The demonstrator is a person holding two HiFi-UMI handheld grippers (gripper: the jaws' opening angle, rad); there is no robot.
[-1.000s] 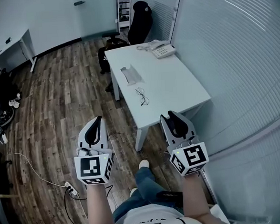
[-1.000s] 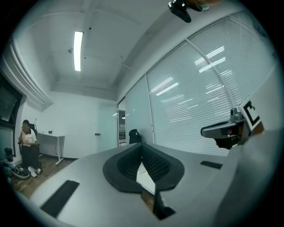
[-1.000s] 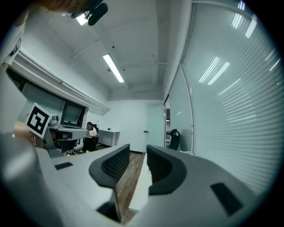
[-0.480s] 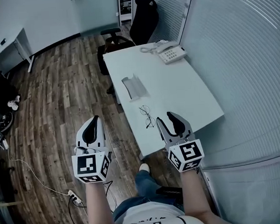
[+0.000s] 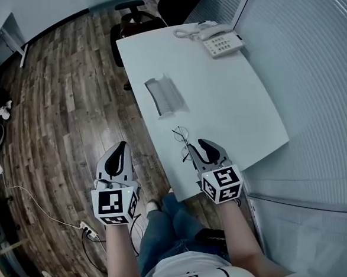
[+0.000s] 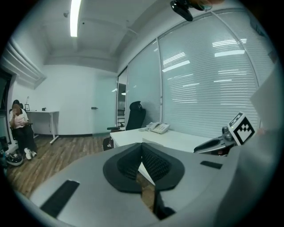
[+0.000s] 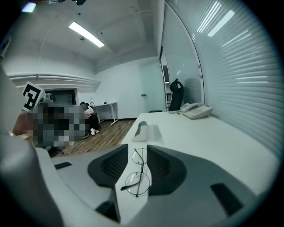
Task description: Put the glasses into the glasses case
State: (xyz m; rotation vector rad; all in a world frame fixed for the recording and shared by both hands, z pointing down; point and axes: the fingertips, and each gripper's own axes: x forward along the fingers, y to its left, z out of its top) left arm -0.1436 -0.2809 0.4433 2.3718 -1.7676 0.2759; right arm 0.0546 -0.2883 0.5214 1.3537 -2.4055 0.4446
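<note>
Thin round wire glasses (image 5: 182,141) lie near the front edge of the white table (image 5: 236,107). Further back lies the open grey glasses case (image 5: 164,95). My right gripper (image 5: 196,146) hovers over the table's near edge, right behind the glasses. Its jaws stand apart and are closing. In the right gripper view the glasses (image 7: 136,181) show in the gap of my right gripper (image 7: 137,148), untouched by the pads, with the case (image 7: 141,131) beyond. My left gripper (image 5: 122,147) hangs over the floor left of the table; my left gripper (image 6: 142,148) has its tips together, holding nothing.
A desk phone (image 5: 225,42) sits at the table's far right corner. A black office chair (image 5: 135,13) stands behind the table. Blinds over glass run along the right. A power strip (image 5: 88,232) and cable lie on the wooden floor. A seated person (image 6: 20,128) is far off.
The person has stepped up to the table. Both grippers moved forward and down; the right one went from beside the table to over its near edge, just behind the glasses.
</note>
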